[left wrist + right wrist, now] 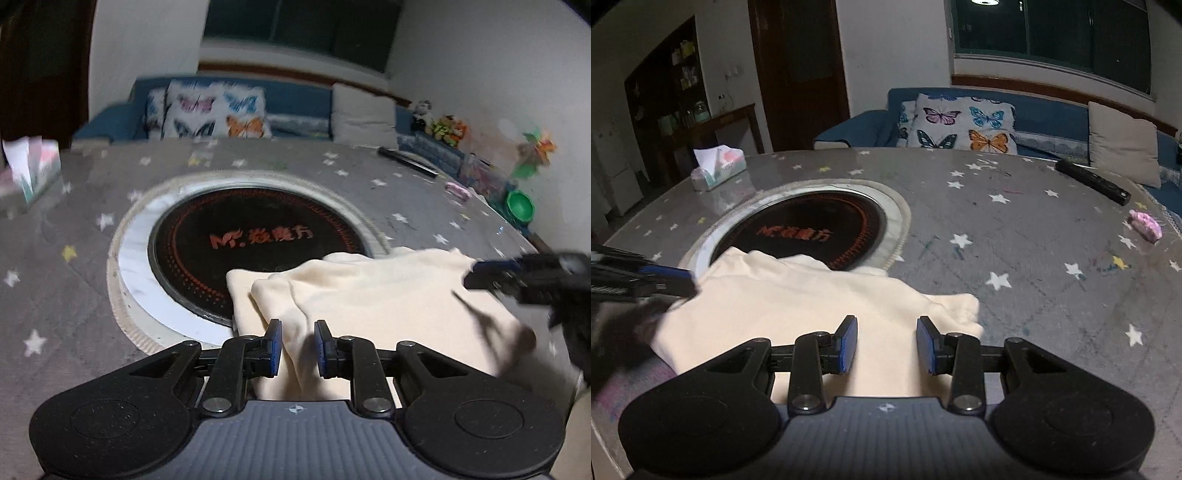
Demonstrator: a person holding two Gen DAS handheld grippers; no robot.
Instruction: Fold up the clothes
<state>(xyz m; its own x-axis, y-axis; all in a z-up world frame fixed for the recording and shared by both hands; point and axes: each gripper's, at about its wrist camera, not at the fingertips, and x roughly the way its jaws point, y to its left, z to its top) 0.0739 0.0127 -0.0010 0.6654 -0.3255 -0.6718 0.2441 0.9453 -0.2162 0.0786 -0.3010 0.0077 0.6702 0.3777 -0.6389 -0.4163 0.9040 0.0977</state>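
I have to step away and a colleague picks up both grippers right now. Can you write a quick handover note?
Left gripper: open, fingers either side of the cream garment, not clamped.
Right gripper: open, over the garment's near part, holding nothing.
The garment lies loosely bunched on the star-patterned table, its far edge overlapping the round black cooktop.
Done: some layers already overlap, but it is not neat.
Left: flatten it, finish the folds, square the edges.

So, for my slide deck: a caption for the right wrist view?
Open right tongs above a cream garment on the star-patterned table.
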